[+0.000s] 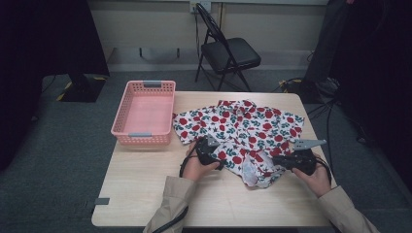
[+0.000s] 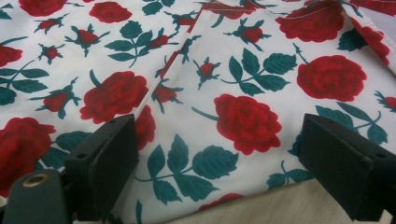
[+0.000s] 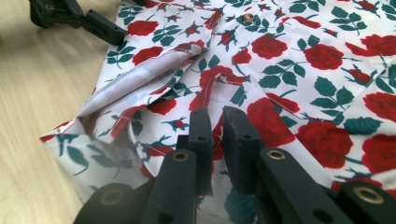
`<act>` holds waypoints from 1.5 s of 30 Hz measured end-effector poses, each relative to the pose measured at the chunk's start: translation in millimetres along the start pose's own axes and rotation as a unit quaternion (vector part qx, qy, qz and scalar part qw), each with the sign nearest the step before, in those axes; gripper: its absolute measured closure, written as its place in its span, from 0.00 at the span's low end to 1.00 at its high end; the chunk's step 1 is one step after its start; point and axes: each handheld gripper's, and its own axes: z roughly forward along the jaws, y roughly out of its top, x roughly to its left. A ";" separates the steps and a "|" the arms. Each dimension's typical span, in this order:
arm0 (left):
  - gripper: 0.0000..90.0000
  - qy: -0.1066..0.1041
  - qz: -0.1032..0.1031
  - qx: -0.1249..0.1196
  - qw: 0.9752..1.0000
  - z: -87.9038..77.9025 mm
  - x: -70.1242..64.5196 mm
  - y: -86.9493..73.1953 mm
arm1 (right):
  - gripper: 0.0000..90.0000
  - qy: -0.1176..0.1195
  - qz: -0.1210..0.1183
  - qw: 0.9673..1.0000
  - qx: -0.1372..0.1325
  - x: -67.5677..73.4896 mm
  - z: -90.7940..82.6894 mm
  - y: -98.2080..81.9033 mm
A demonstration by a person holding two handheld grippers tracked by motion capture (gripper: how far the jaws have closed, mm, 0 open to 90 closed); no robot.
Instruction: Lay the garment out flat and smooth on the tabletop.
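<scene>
In the high view, part of the rose-print shirt [image 1: 243, 128] is covered by the left gripper [image 1: 208, 151] and the right gripper [image 1: 291, 160], so its near hem cannot be traced in full. The person's sleeves are cut off by the bottom edge. The chair [image 1: 228, 51] is partly cropped at the top, and the far corners are lost in darkness. In the left gripper view, the shirt [image 2: 224, 79] is cut off on three sides. In the right gripper view, the cloth pinched between the jaws is hidden behind them, and the left gripper [image 3: 74, 18] is clipped by the top edge.
</scene>
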 end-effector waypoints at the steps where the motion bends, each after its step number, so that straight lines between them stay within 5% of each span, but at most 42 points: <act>1: 0.13 0.000 0.000 0.000 1.000 0.0 0.0 0.0 | 0.91 0.000 0.000 1.000 -0.002 -0.1 -1.8 -0.9; 21: 0.13 0.000 0.000 0.000 1.000 0.0 0.0 0.0 | 0.91 -0.002 0.008 1.000 -0.006 -1.6 -38.2 -26.7; 45: 0.13 -0.002 0.001 0.001 1.000 0.0 0.6 0.2 | 0.91 0.003 0.005 1.000 -0.004 3.7 -49.2 -37.4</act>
